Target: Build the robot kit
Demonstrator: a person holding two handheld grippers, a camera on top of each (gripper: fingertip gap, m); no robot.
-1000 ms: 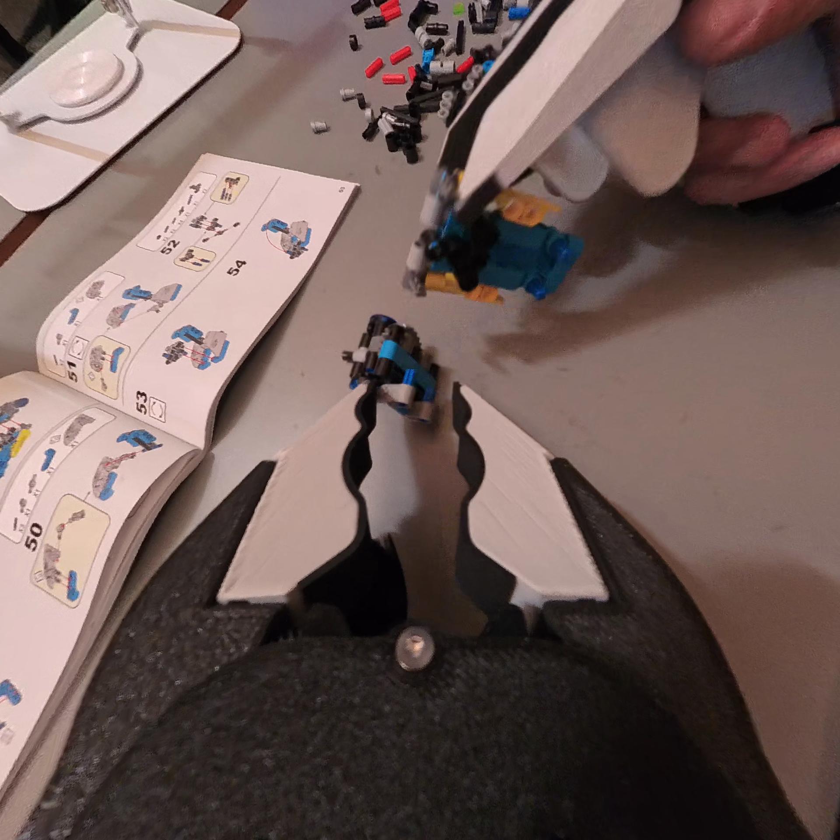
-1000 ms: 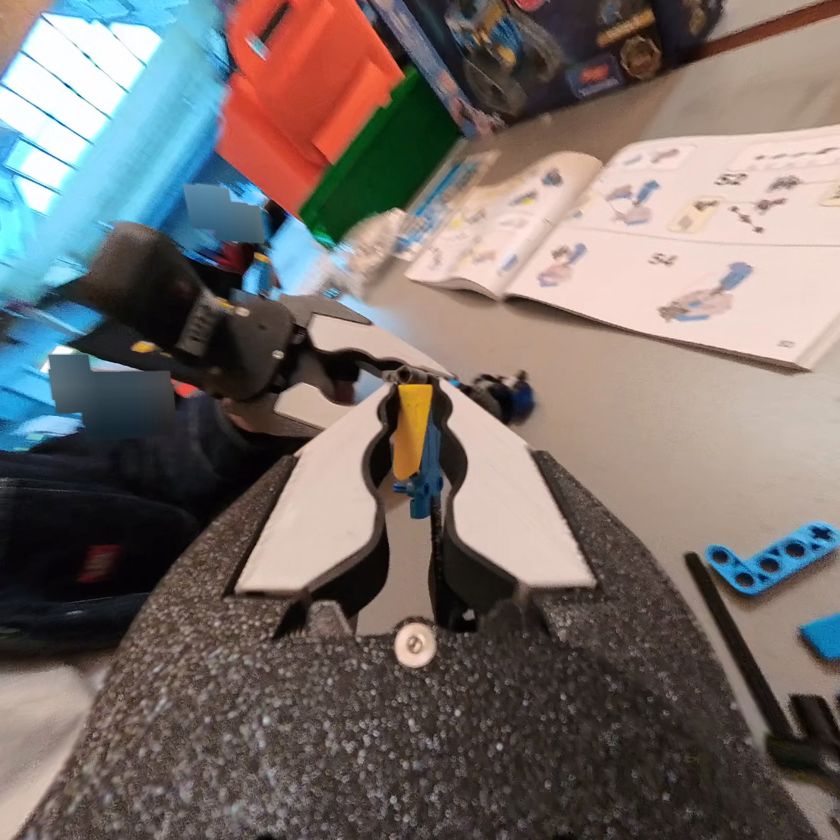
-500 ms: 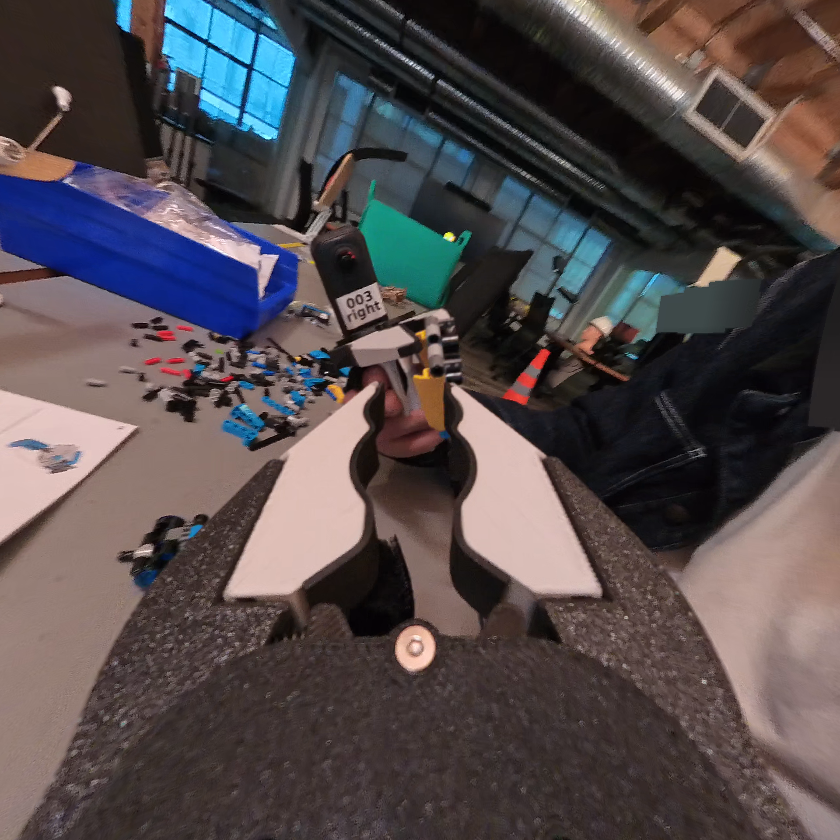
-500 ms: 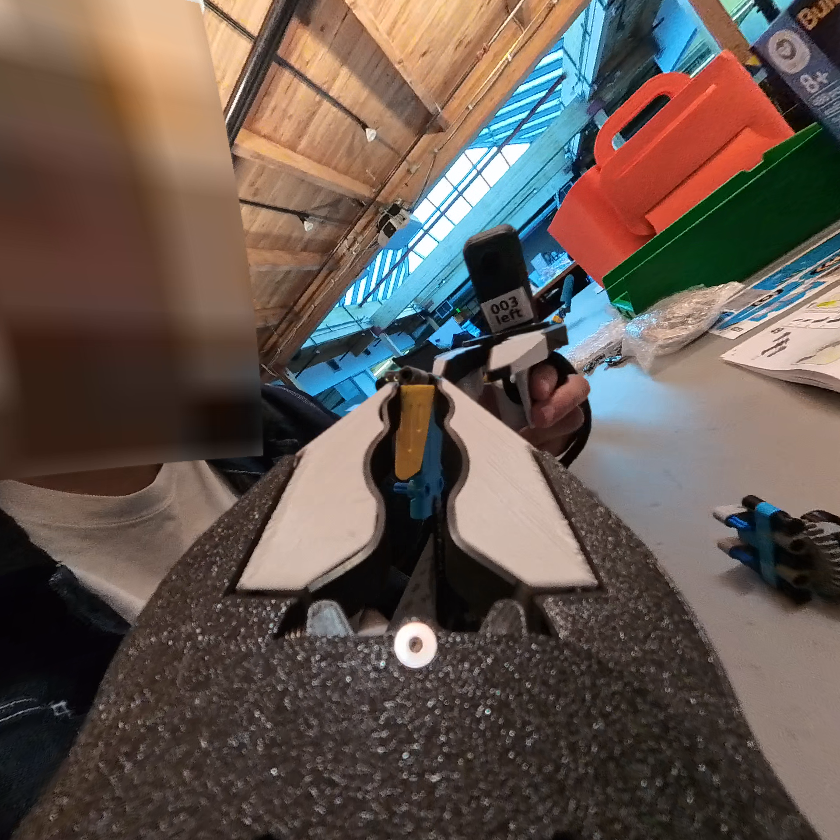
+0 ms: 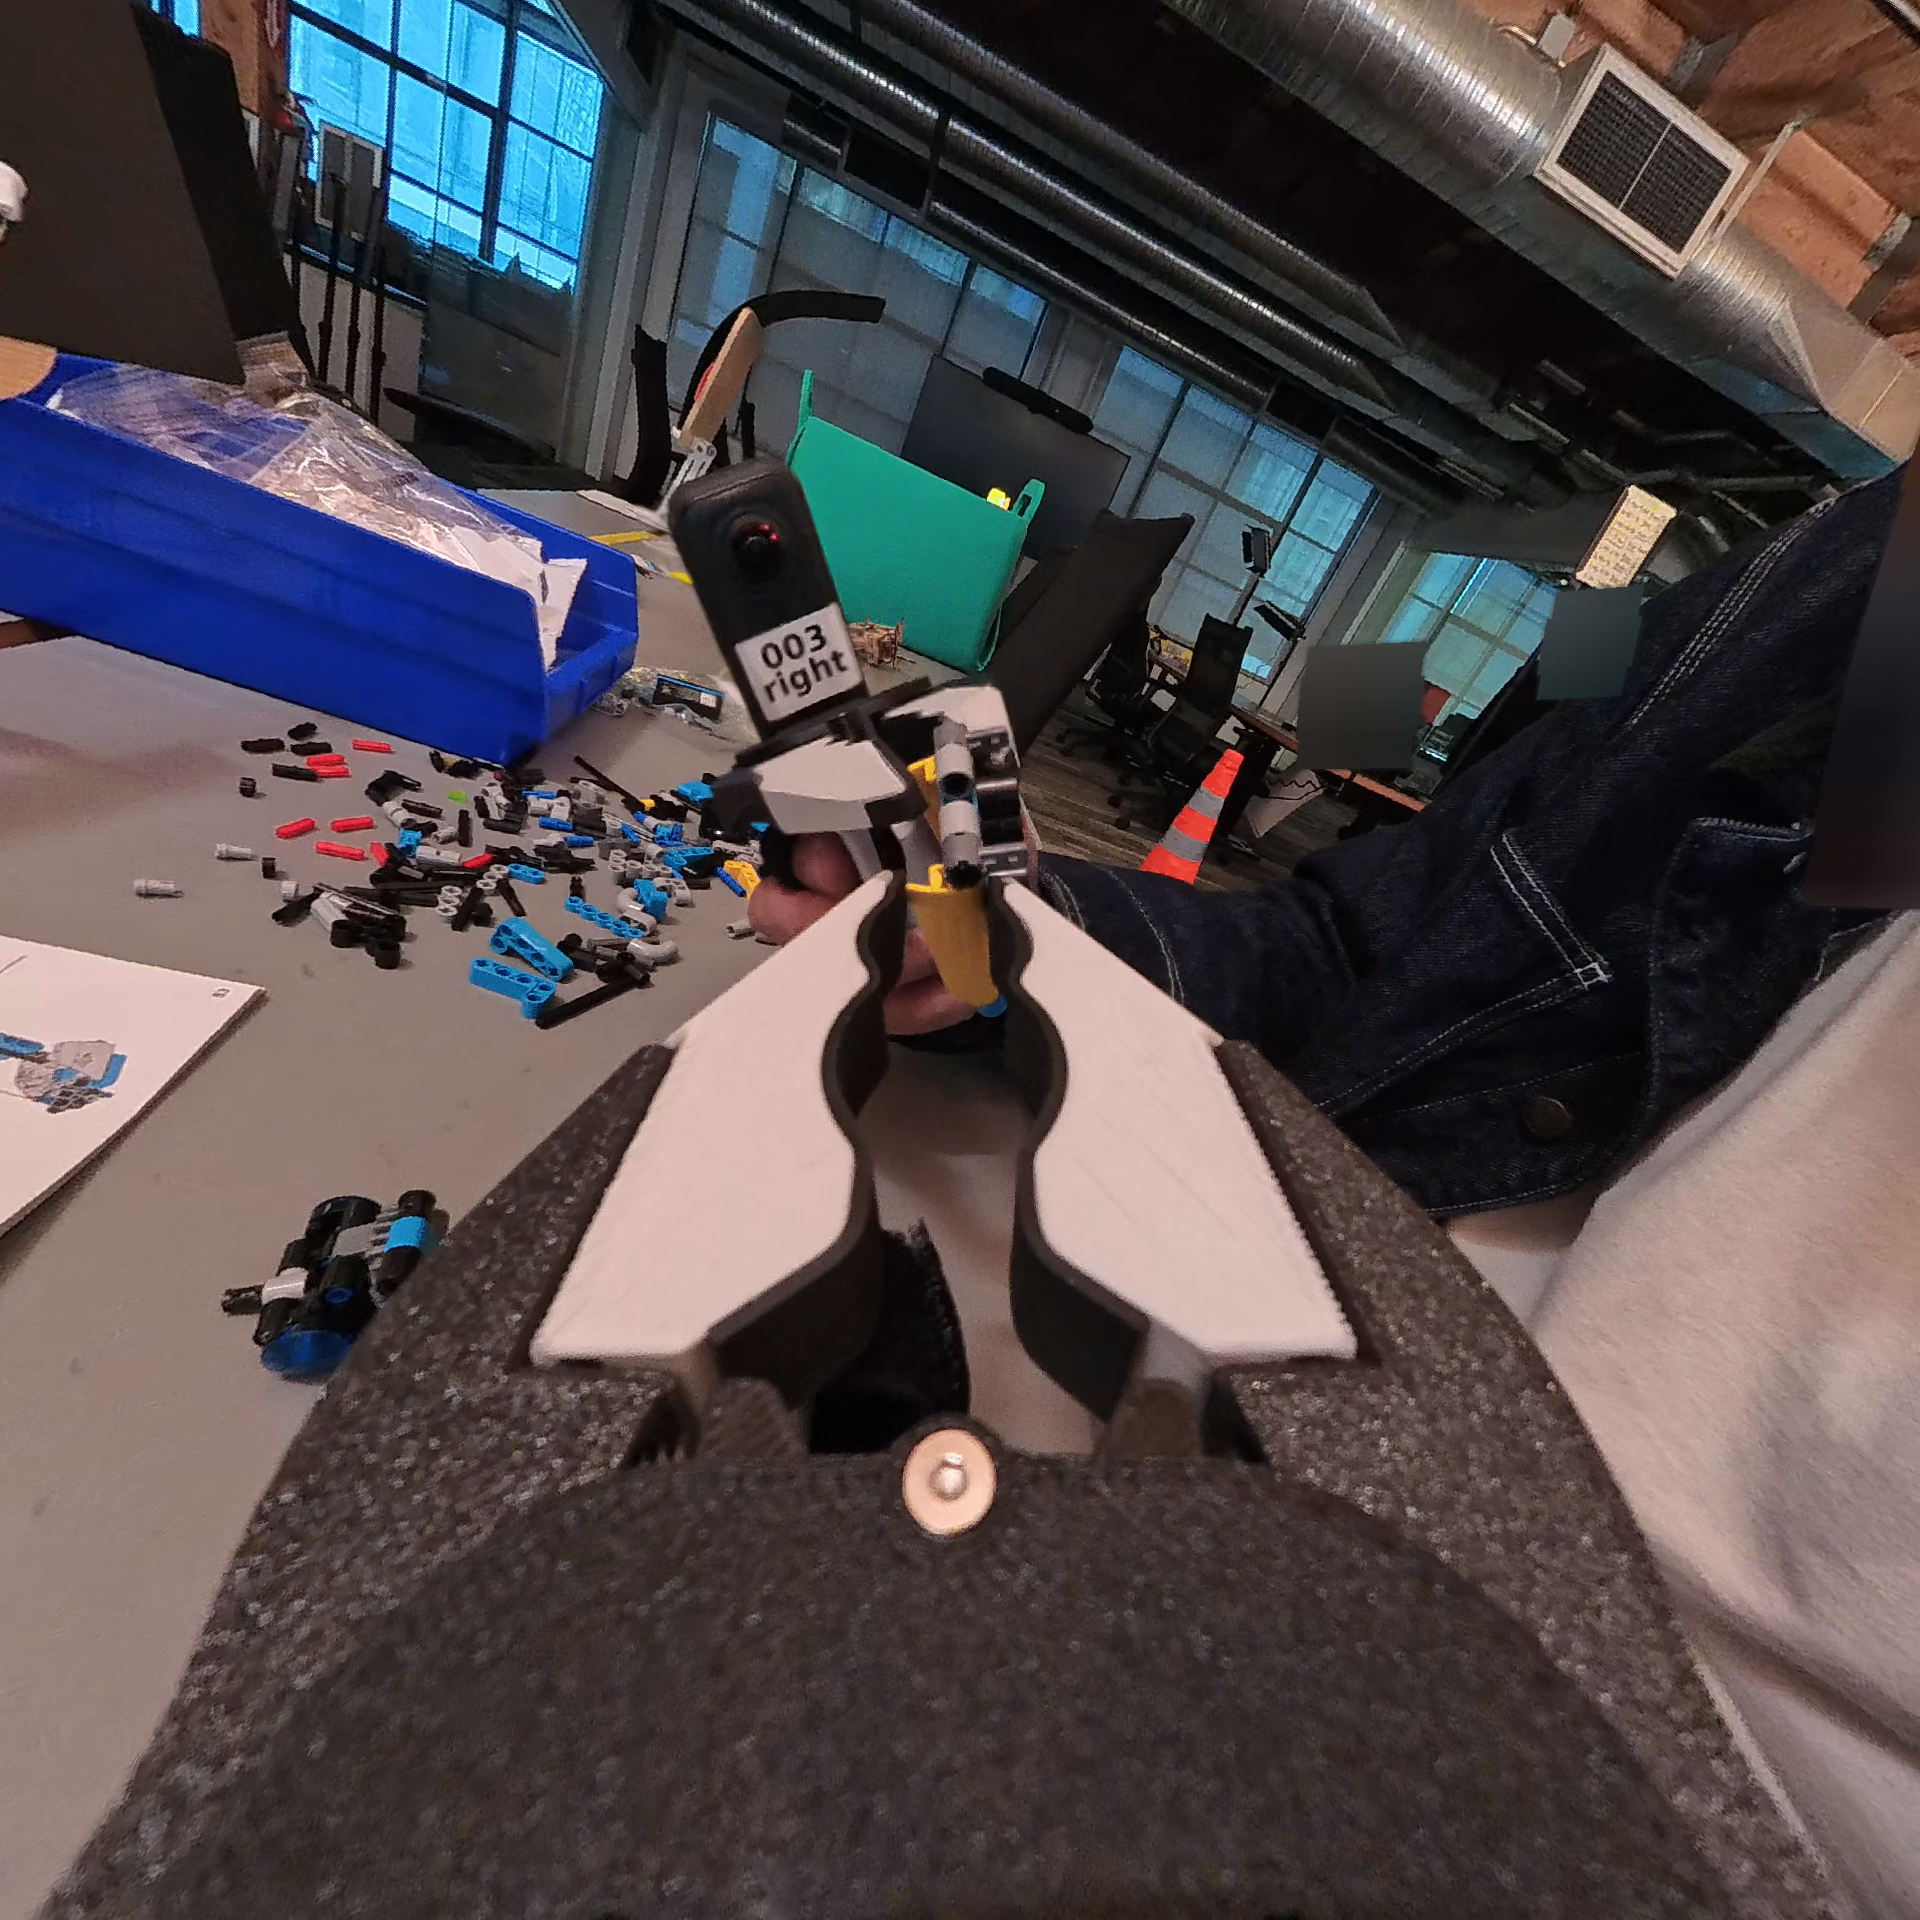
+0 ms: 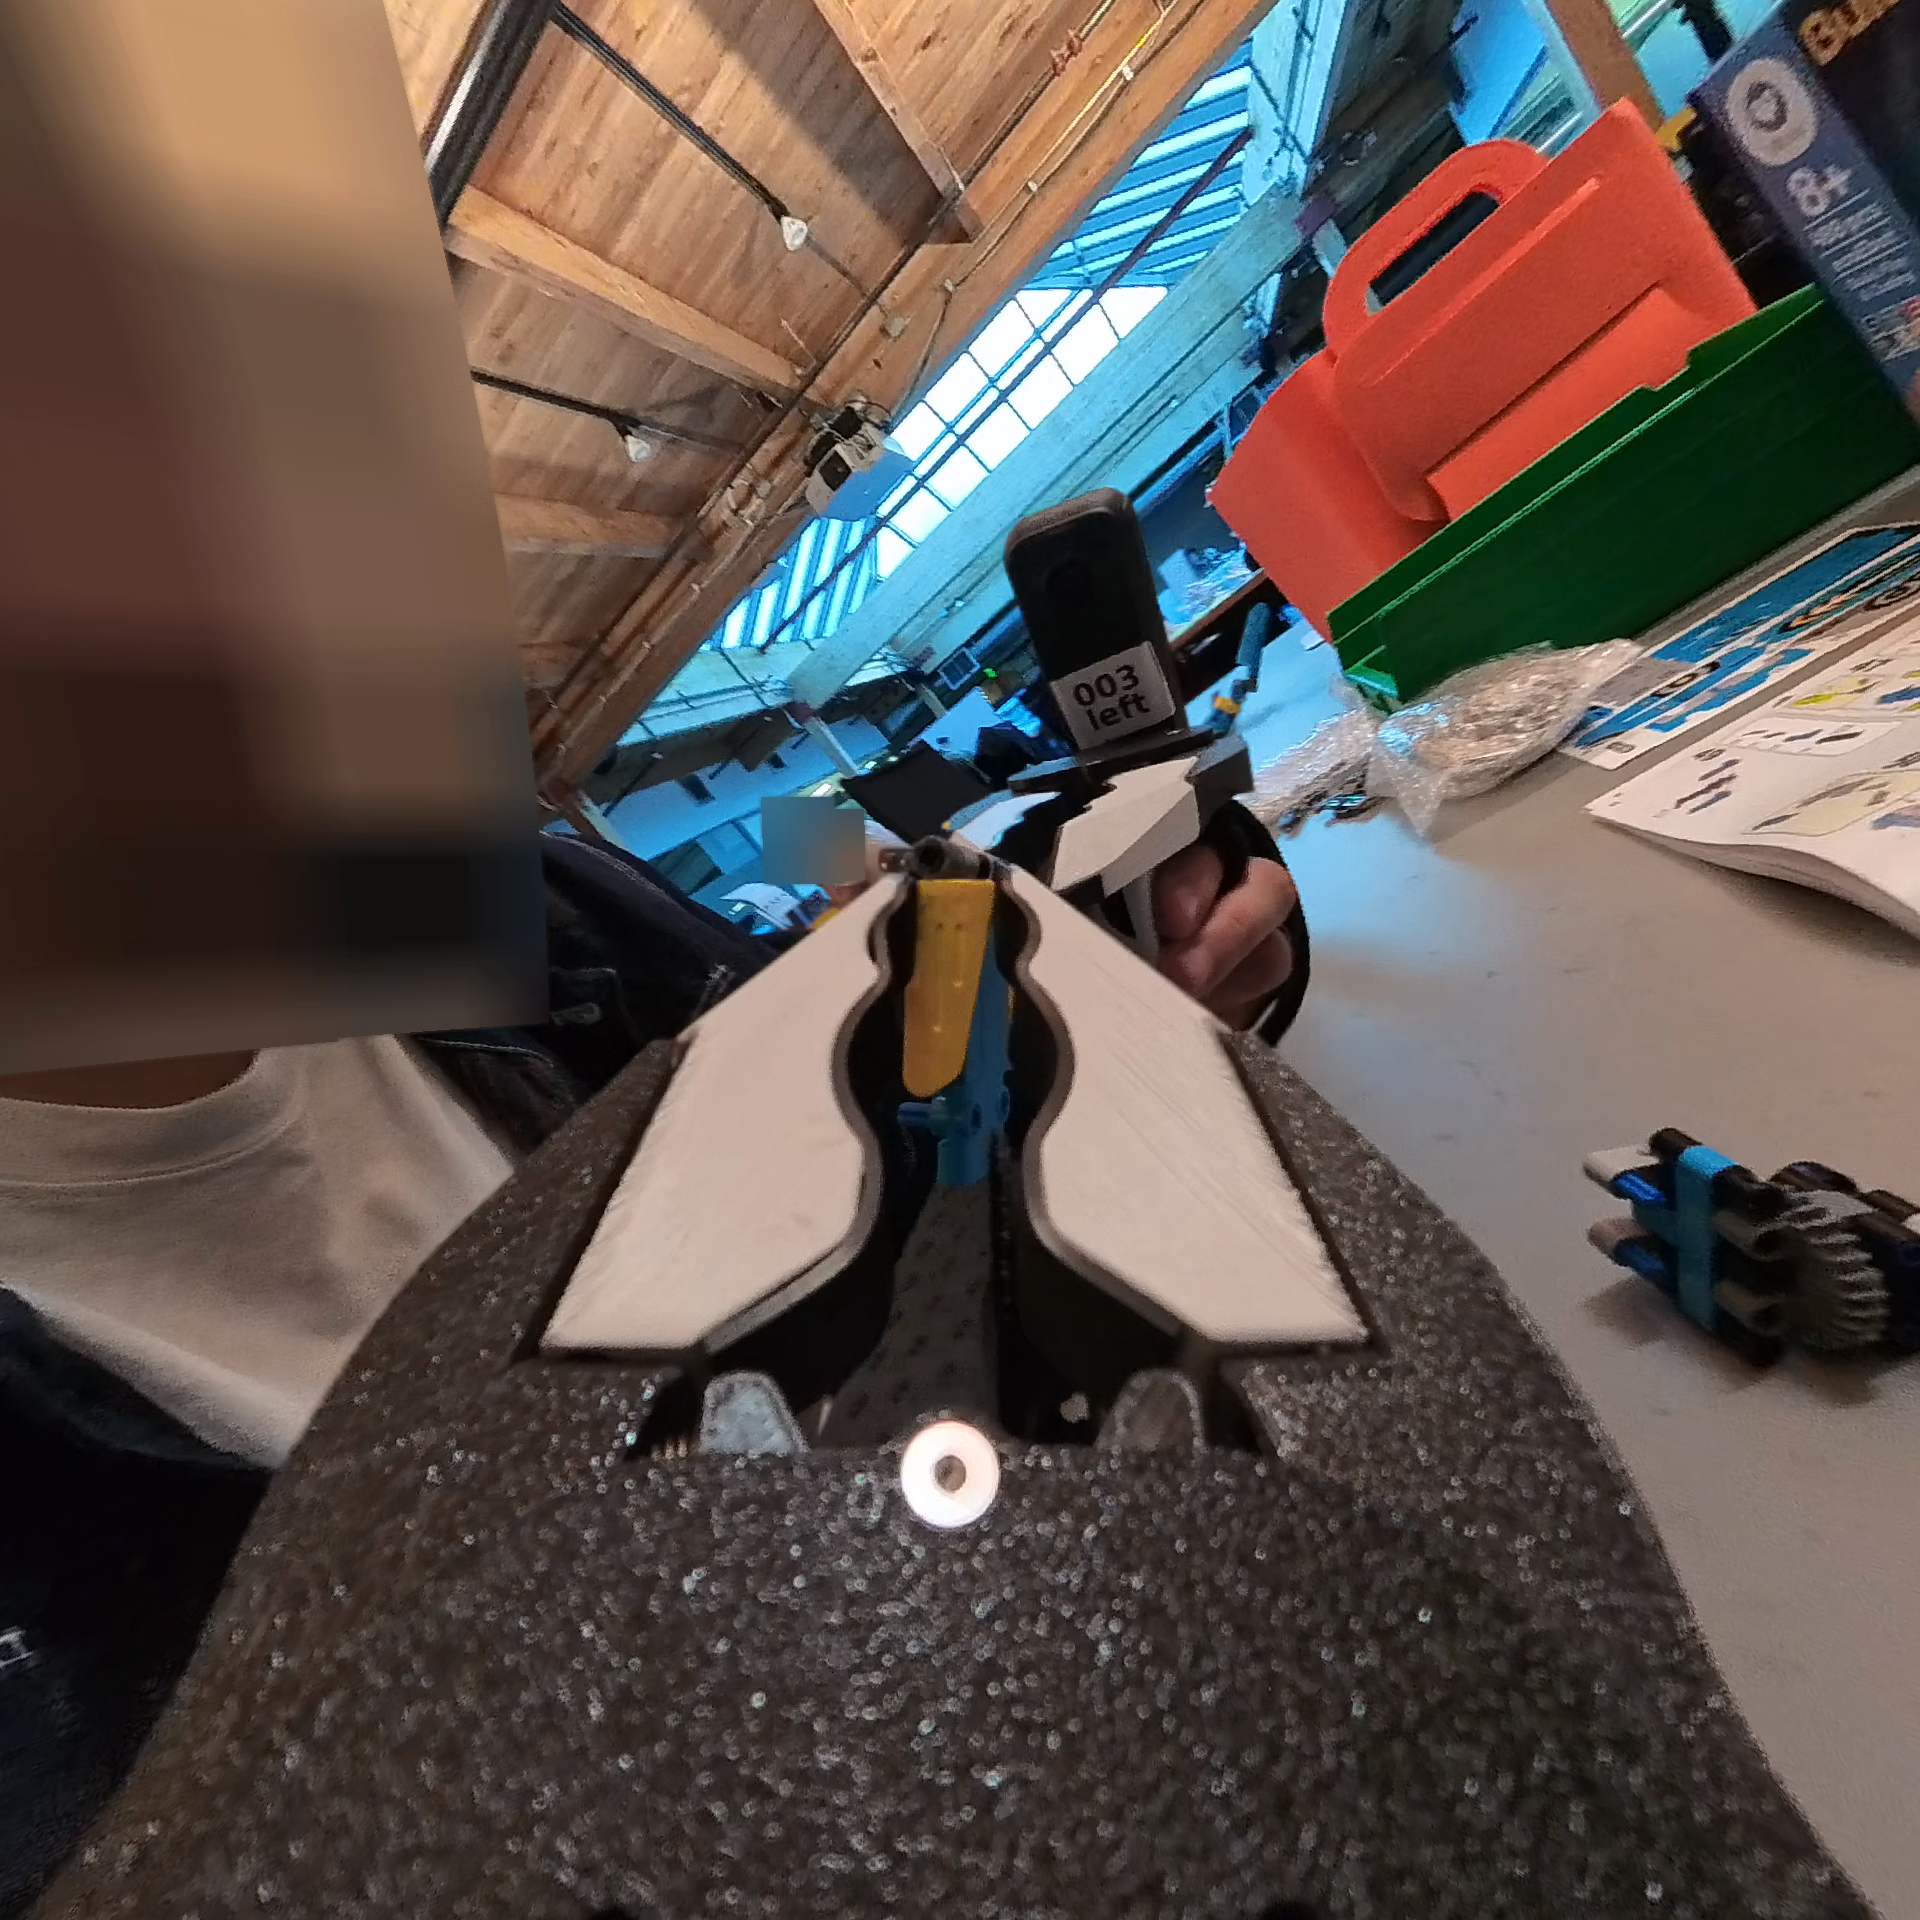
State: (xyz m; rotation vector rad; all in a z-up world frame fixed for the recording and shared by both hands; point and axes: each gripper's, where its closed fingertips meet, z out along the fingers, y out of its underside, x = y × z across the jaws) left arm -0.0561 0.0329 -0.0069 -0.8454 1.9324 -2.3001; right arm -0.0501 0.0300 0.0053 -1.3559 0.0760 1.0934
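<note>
My right tongs [image 6: 948,904] clamp a yellow-and-blue brick assembly [image 6: 951,1013], held upright off the counter [image 6: 1507,1091]; my left tongs [image 5: 943,914] gape empty.

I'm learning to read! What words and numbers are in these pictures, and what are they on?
I can't read writing out, only show where it is.
Right camera label, above the right gripper: clear print.
Left camera label, above the left gripper: clear print.
Dark blue box: big print, cut off.
Instruction booklet: small, blurred.
Wall poster: too small.
</note>
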